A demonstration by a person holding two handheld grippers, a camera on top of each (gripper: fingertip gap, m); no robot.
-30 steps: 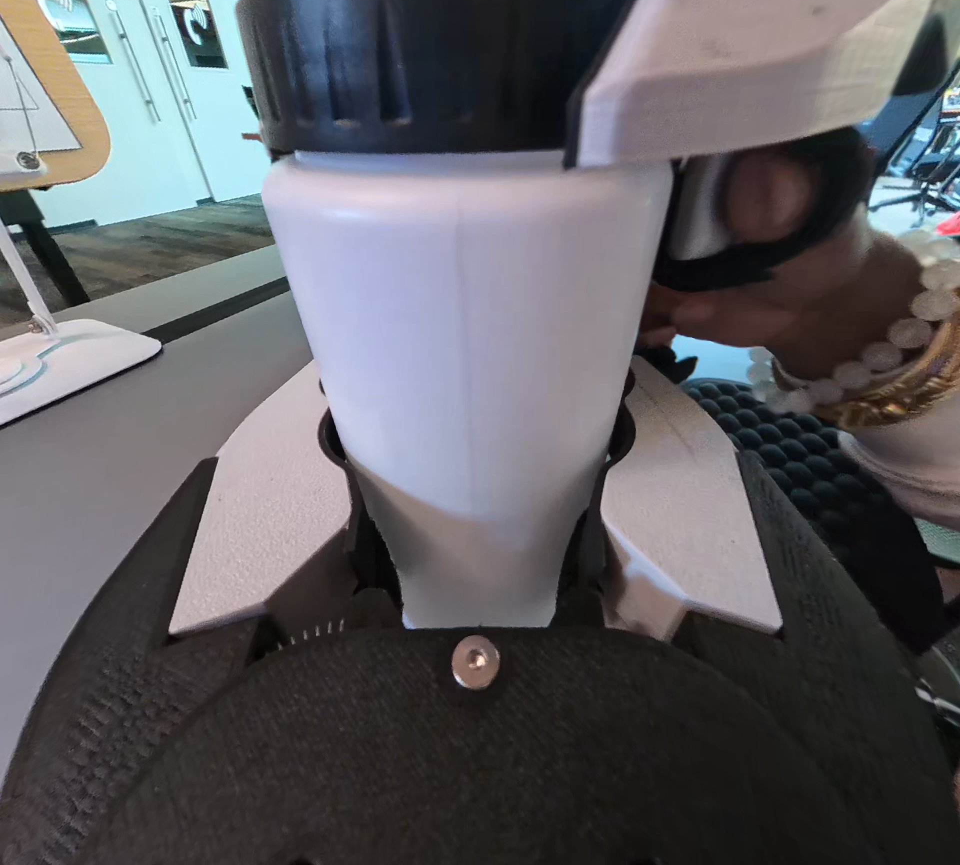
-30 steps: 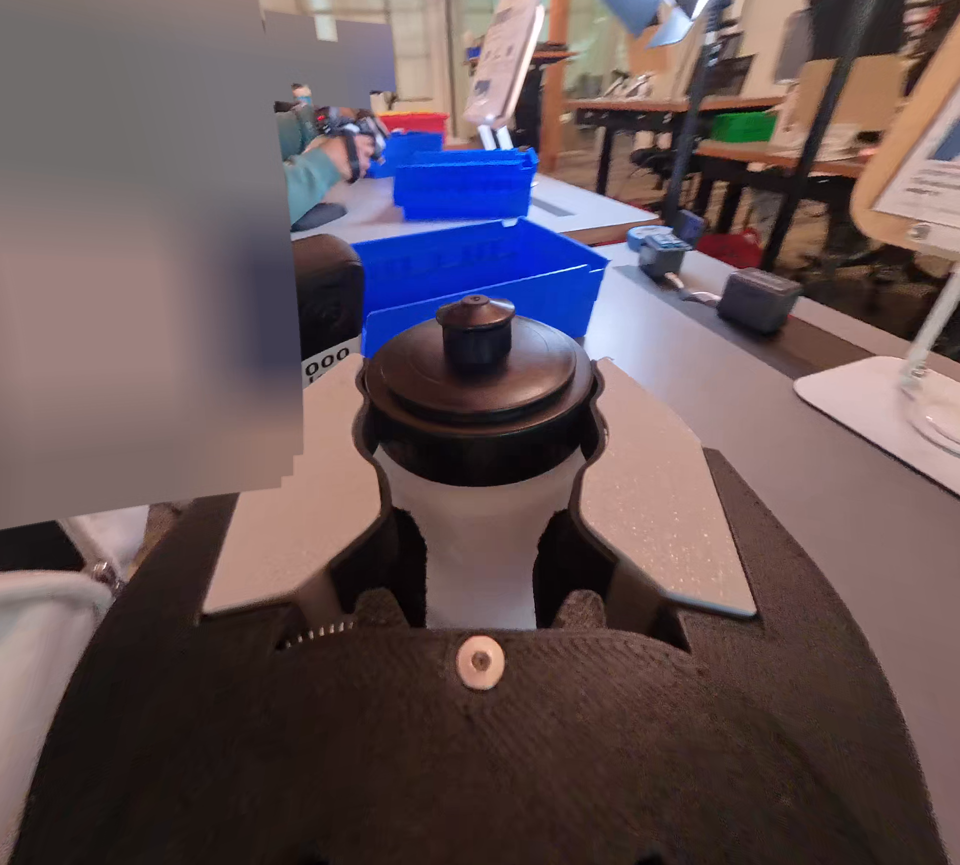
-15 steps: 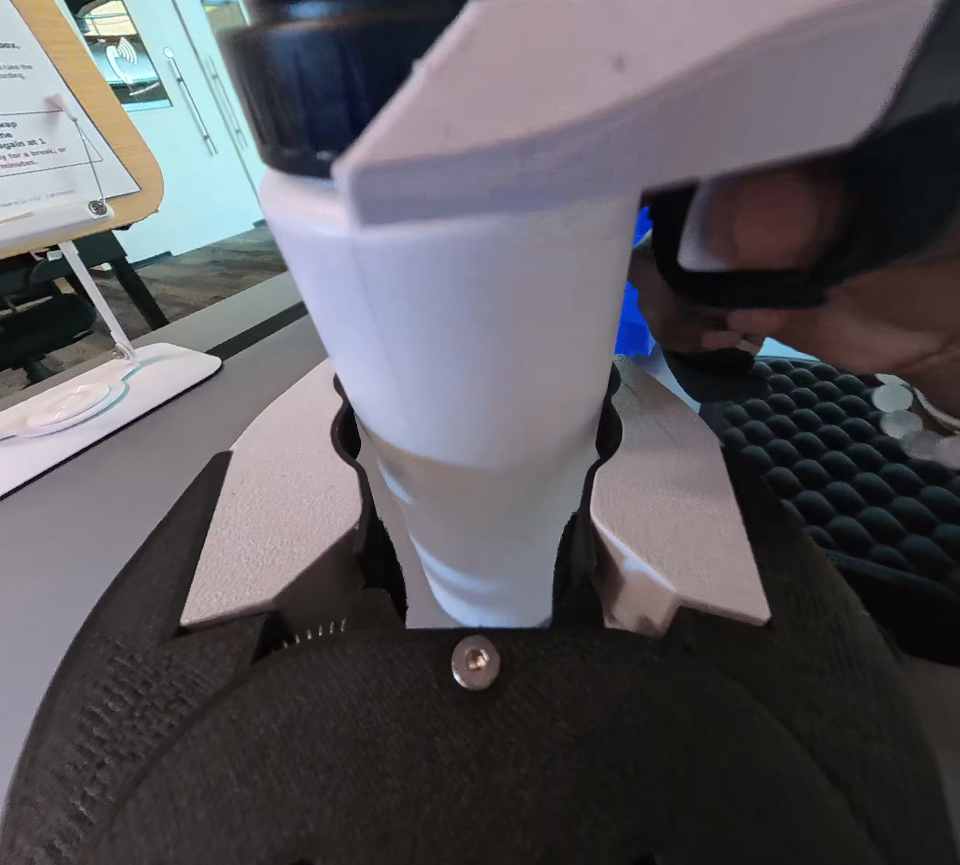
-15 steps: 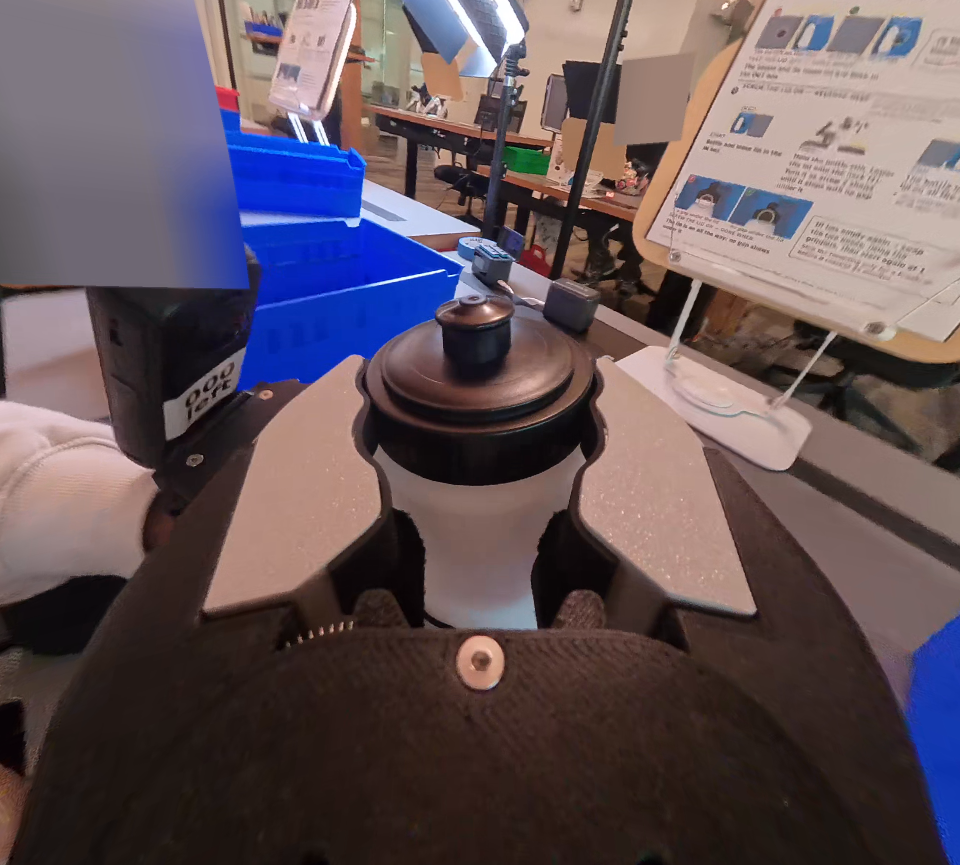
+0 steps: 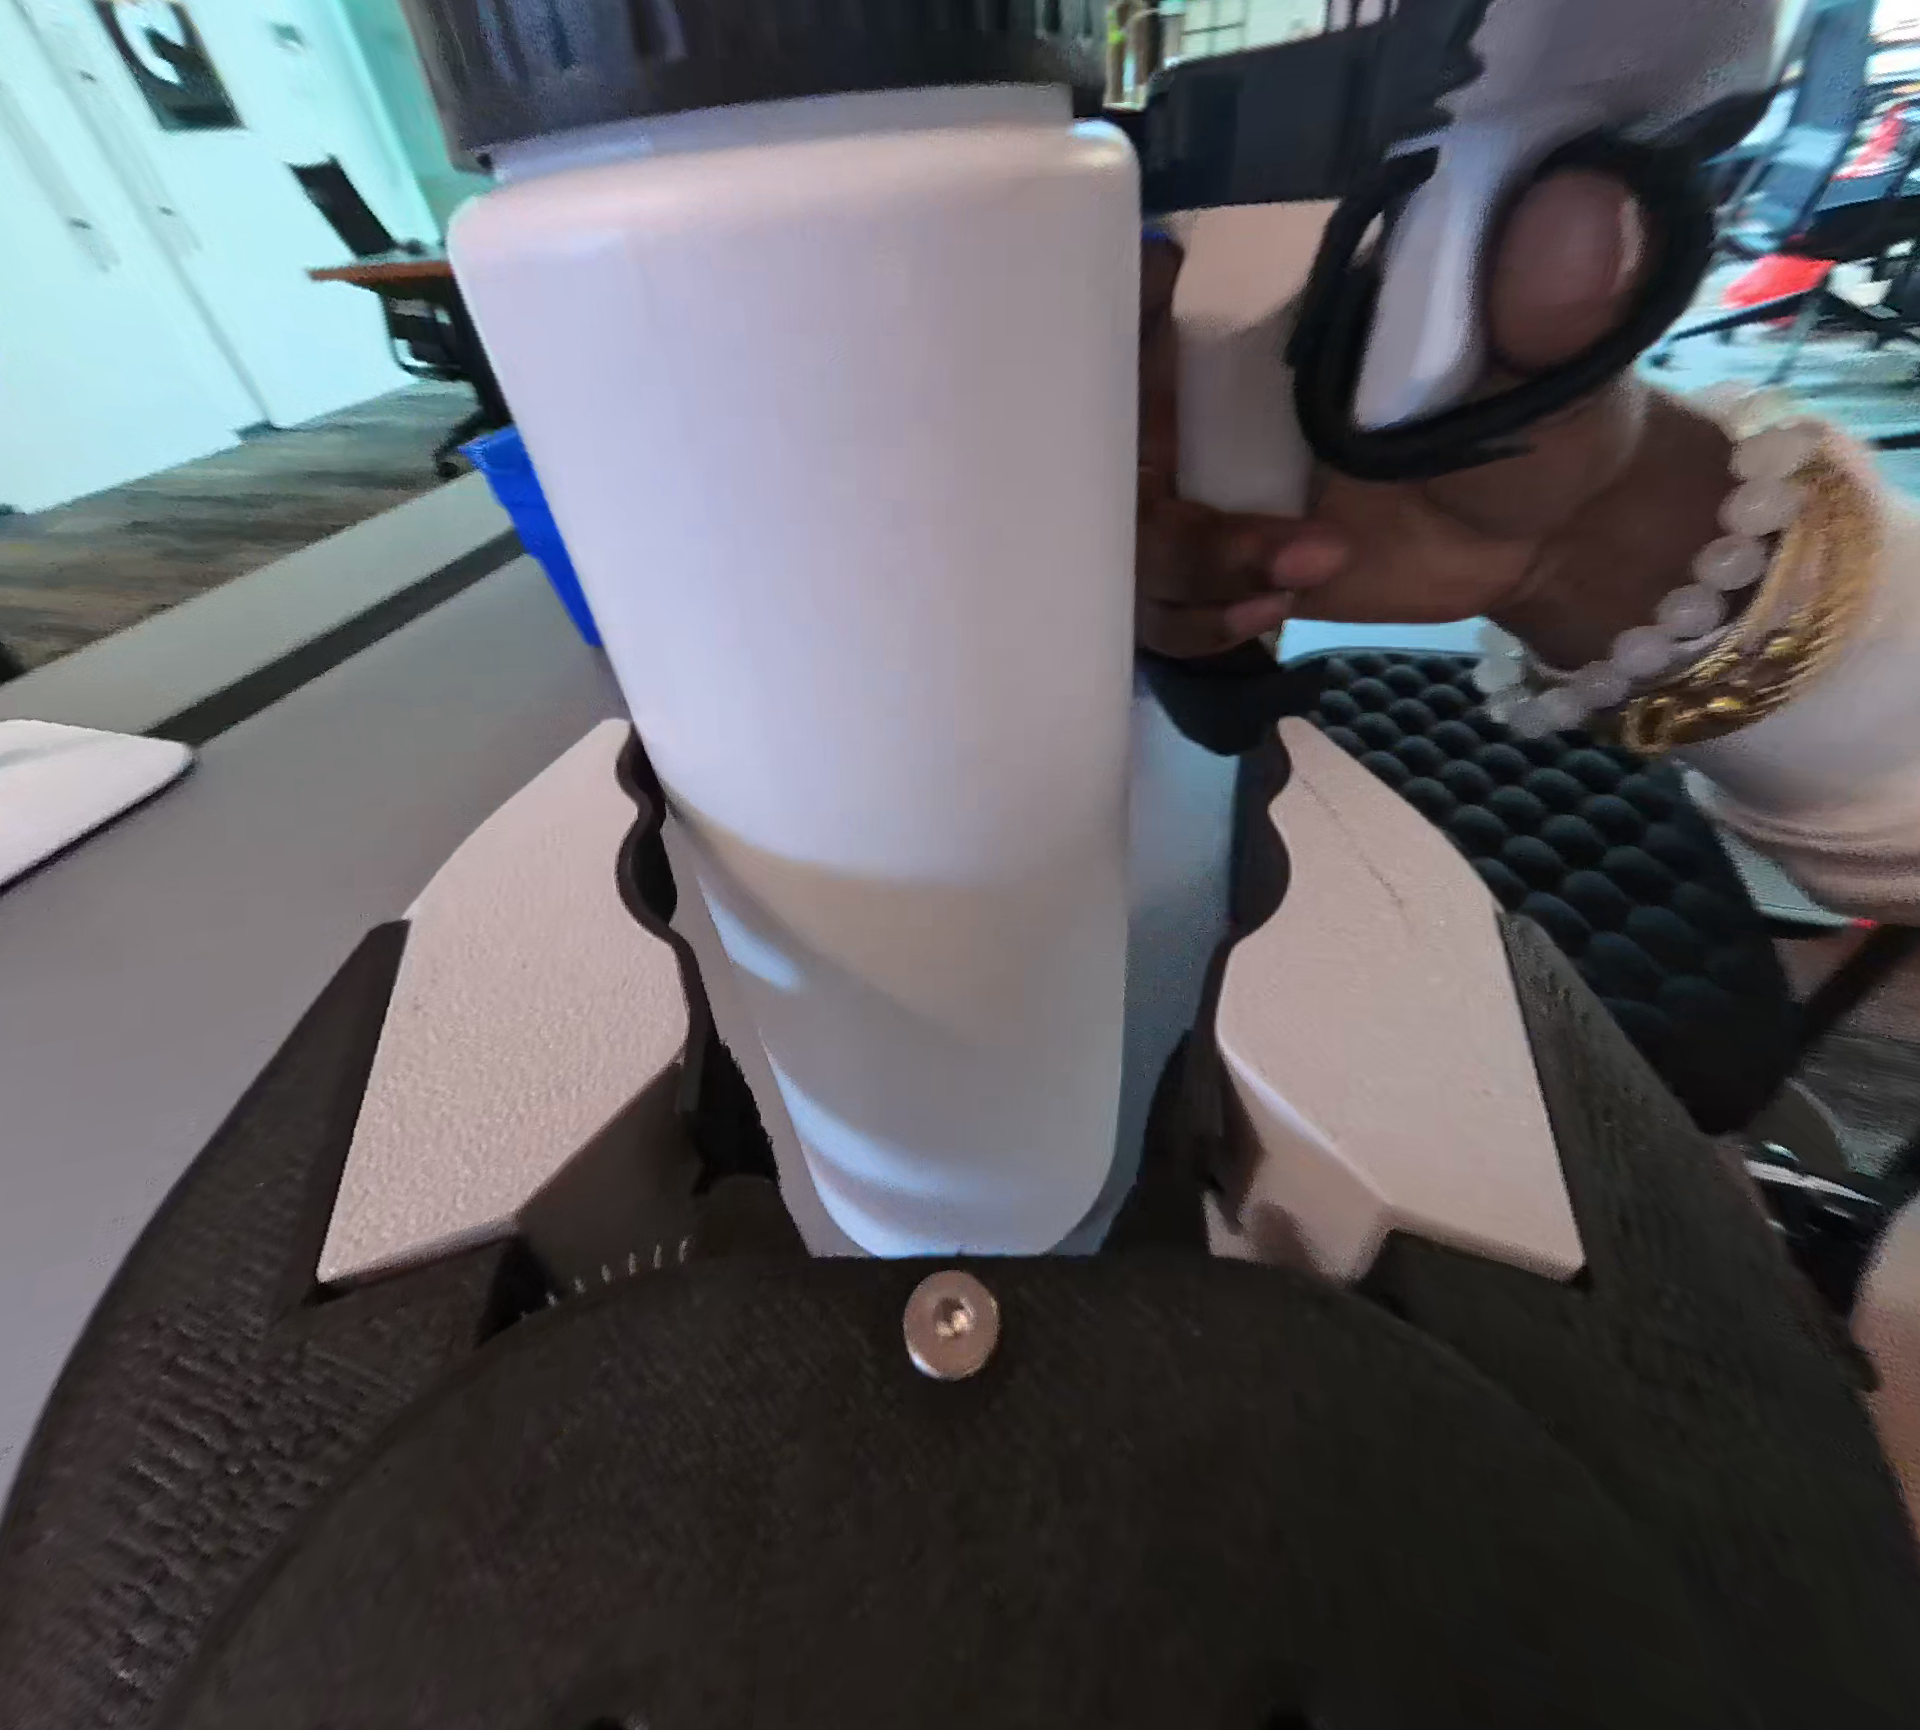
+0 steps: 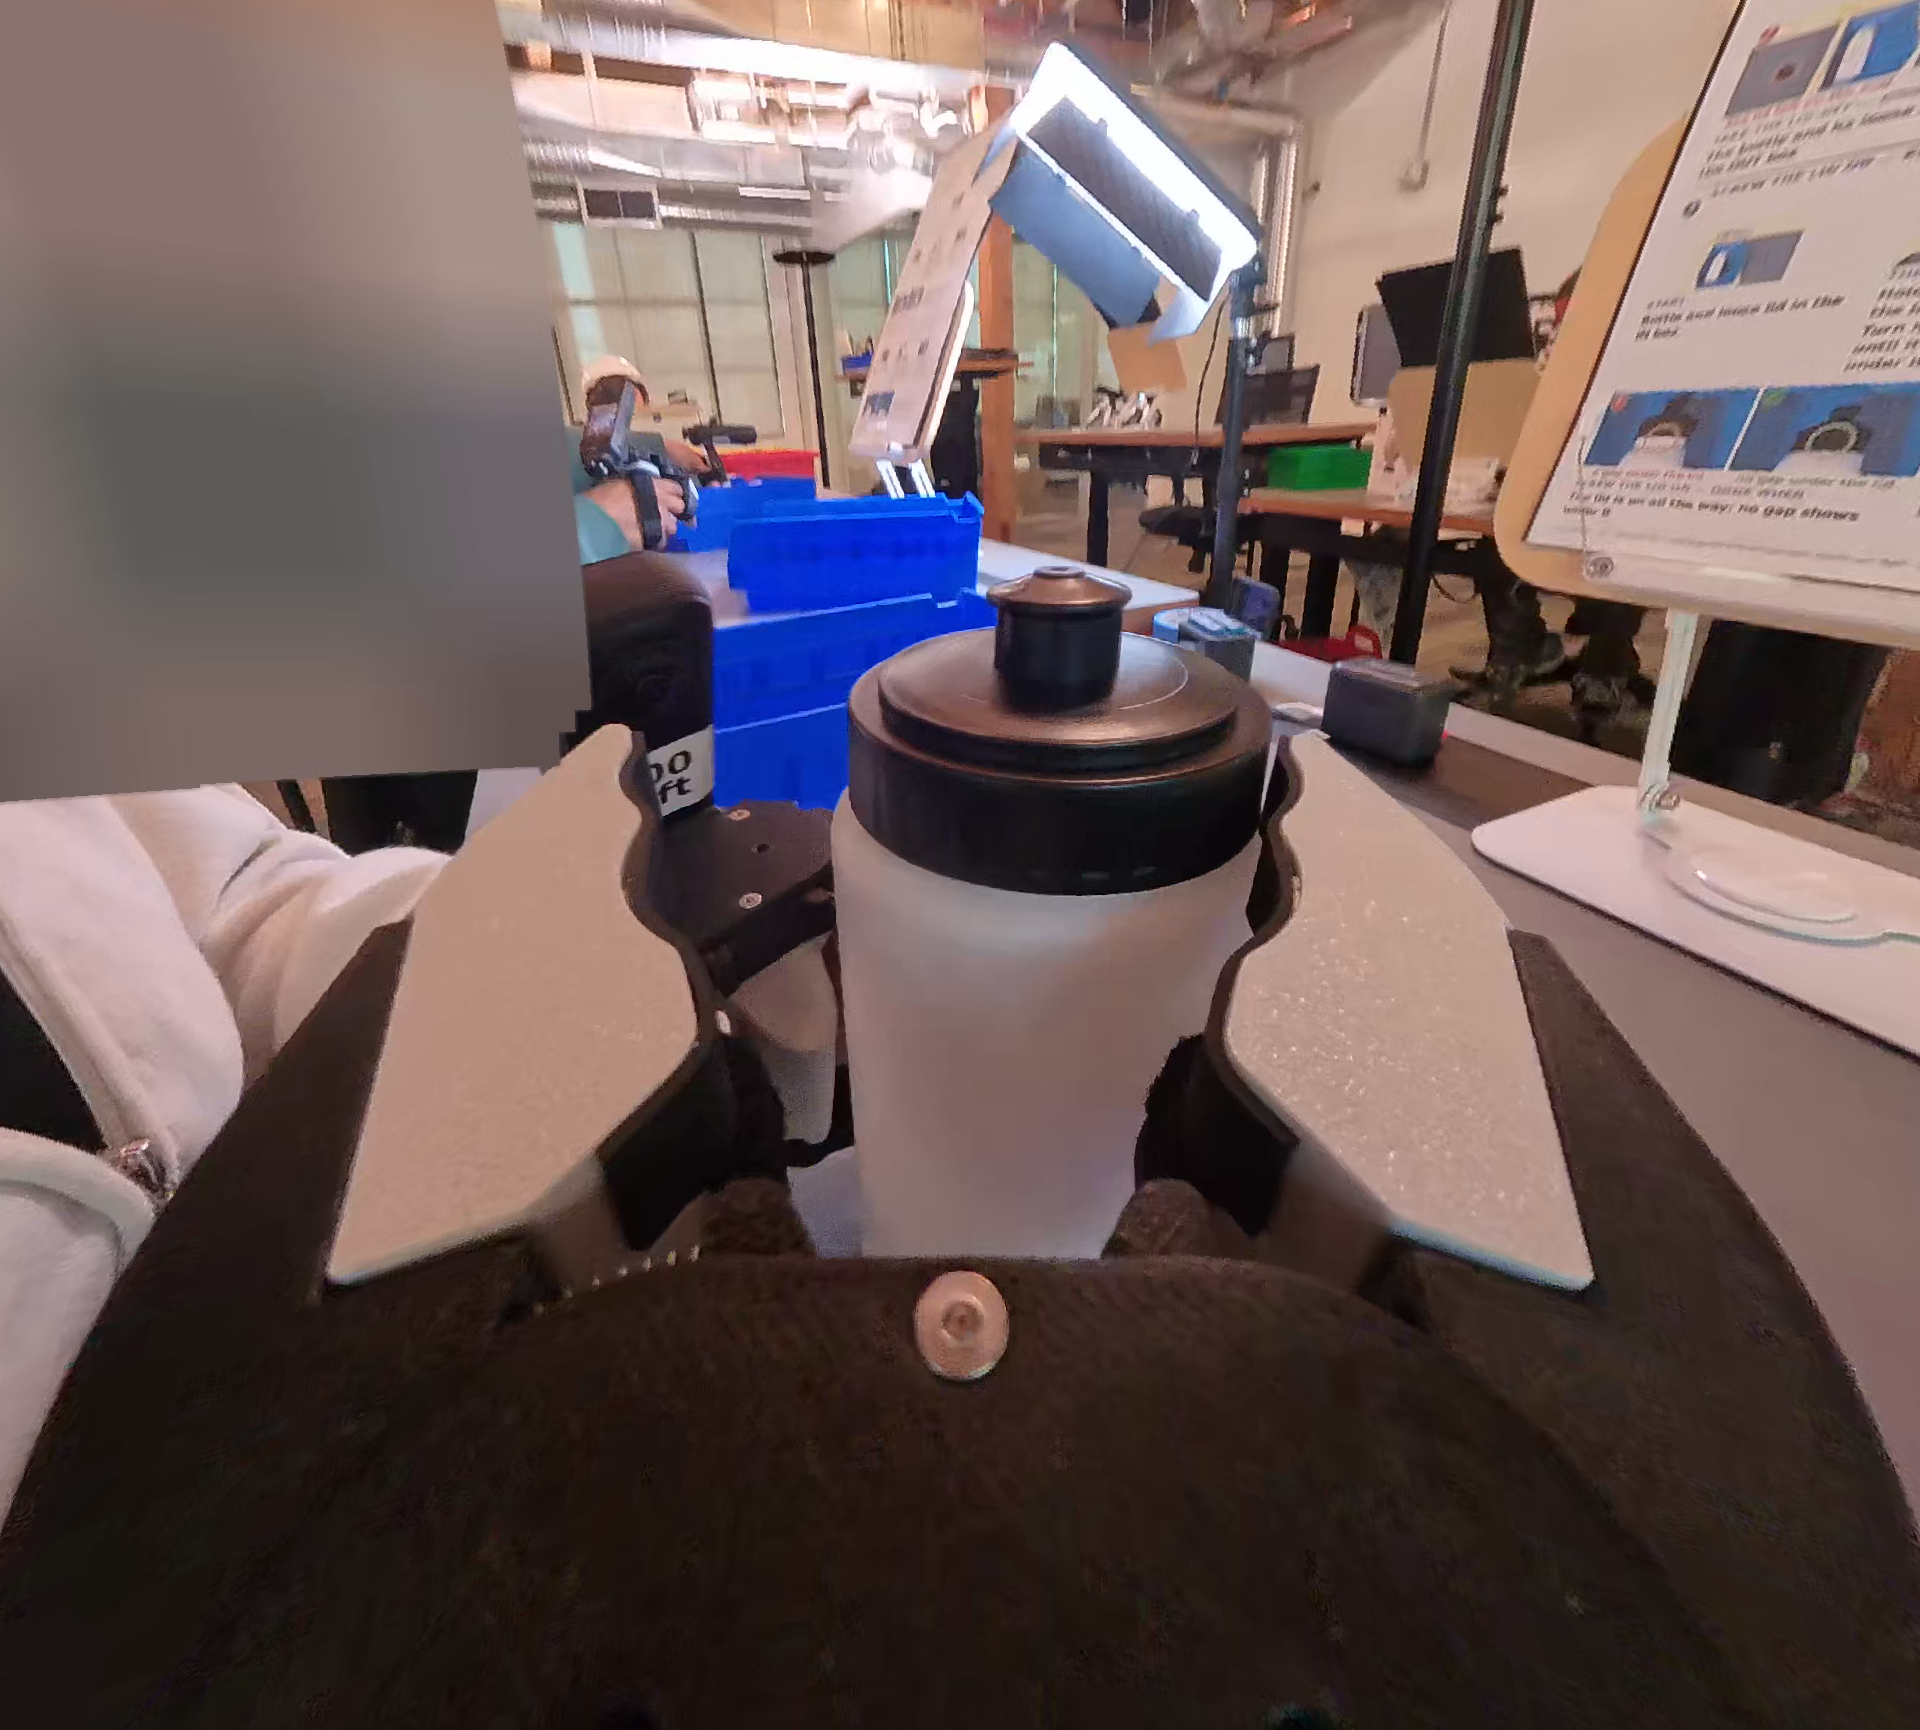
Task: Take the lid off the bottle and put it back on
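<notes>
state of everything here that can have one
black ribbed screw lid: on the bottle, seated with no gap showing
white plastic bottle: closed, upright
right gripper: open, fingers either side of the bottle, clear gap on one side
left gripper: around the bottle's body, grip unclear through blur
rectangular studio light panel: lit

The bottle (image 6: pixel 1039 1036) is looking like smooth matt white plastic, its lid (image 6: pixel 1060 776) showing glossy black plastic with ribbed sides; the table (image 6: pixel 1704 1057) is appearing matt grey.
</notes>
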